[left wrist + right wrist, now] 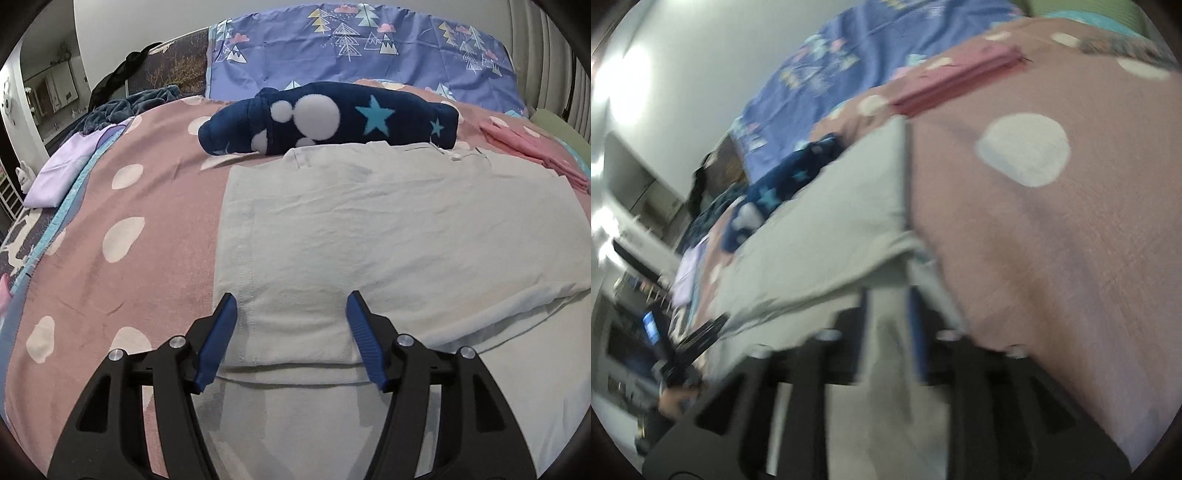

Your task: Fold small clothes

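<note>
A pale grey-white garment lies partly folded on the pink dotted bedspread. My left gripper is open and hovers over the garment's near left part, holding nothing. In the blurred, tilted right wrist view my right gripper is shut on the garment's near edge, with cloth pinched between the blue pads. The other hand-held gripper shows at the far left of that view.
A rolled navy fleece with stars lies behind the garment. A folded pink item lies at the right and a folded lilac one at the left. A blue tree-print pillow is at the back.
</note>
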The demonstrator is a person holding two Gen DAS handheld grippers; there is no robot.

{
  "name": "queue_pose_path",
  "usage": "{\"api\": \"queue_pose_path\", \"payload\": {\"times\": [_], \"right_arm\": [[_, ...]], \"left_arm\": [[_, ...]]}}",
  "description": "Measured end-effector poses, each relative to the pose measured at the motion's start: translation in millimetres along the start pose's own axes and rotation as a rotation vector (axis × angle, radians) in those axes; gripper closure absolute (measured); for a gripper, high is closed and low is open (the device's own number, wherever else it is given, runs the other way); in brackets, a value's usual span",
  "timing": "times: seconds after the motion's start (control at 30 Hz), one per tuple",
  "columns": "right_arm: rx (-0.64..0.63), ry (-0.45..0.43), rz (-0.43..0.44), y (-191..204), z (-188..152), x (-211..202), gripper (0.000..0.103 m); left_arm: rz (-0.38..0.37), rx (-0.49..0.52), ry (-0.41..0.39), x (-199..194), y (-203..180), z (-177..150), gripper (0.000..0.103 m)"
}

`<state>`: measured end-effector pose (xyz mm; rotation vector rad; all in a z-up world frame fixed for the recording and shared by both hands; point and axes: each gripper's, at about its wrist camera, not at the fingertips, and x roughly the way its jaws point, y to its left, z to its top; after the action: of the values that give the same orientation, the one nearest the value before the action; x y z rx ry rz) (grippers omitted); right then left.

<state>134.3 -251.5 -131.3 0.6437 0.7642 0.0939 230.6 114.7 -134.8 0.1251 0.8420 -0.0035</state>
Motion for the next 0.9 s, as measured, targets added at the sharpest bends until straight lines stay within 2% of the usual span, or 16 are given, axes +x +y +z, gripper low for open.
{"api": "queue_pose_path", "payload": {"times": [0.1,0.13,0.2,0.27,0.33,0.4,0.47,0.5,0.53,0.57,0.6,0.67,0.73,0.8,0.83,0.9], "right_arm": [[-0.031,-0.038,0.05,10,29,-16,0.062],[-0.031,-0.055,0.047,13,42,-16,0.055],[-0.008,-0.065,0.021,10,77,-6,0.055],[0.047,-0.073,-0.024,-3,114,19,0.055],[0.115,-0.019,-0.053,-18,138,51,0.056],[0.207,0.044,-0.031,-35,153,84,0.056],[0.236,0.055,-0.019,-39,163,106,0.056],[0.226,0.054,-0.014,-39,165,110,0.059],[0.195,0.077,-0.002,-35,169,119,0.083],[0.165,0.116,0.019,-32,173,123,0.101],[0.127,0.16,0.018,-27,173,128,0.101],[0.055,0.085,-0.068,-18,176,111,0.102],[0.053,0.017,-0.135,-17,176,97,0.103],[-0.006,-0.024,-0.323,-17,173,98,0.103],[-0.023,-0.009,-0.332,-18,171,100,0.103],[0.004,0.011,-0.21,-24,164,92,0.103]], "left_arm": [[-0.014,-0.013,0.0,2,0,1,0.039],[-0.015,-0.014,-0.001,3,-1,1,0.039],[-0.007,-0.01,-0.011,3,-1,1,0.039],[-0.012,-0.015,-0.013,3,-1,1,0.039],[-0.019,-0.023,-0.014,3,0,0,0.039],[-0.019,-0.023,-0.014,3,0,1,0.039],[-0.018,-0.022,-0.014,3,0,1,0.039],[-0.02,-0.023,-0.014,3,0,1,0.039],[-0.021,-0.024,-0.014,3,0,0,0.039],[-0.026,-0.029,-0.013,4,1,1,0.039],[-0.032,-0.033,-0.013,4,1,1,0.039],[-0.037,-0.038,-0.013,4,2,0,0.039],[-0.034,-0.036,-0.013,4,1,0,0.039],[-0.026,-0.03,-0.011,4,1,0,0.039],[-0.025,-0.03,-0.013,4,1,0,0.039],[-0.031,-0.035,-0.016,4,2,0,0.039]]}}
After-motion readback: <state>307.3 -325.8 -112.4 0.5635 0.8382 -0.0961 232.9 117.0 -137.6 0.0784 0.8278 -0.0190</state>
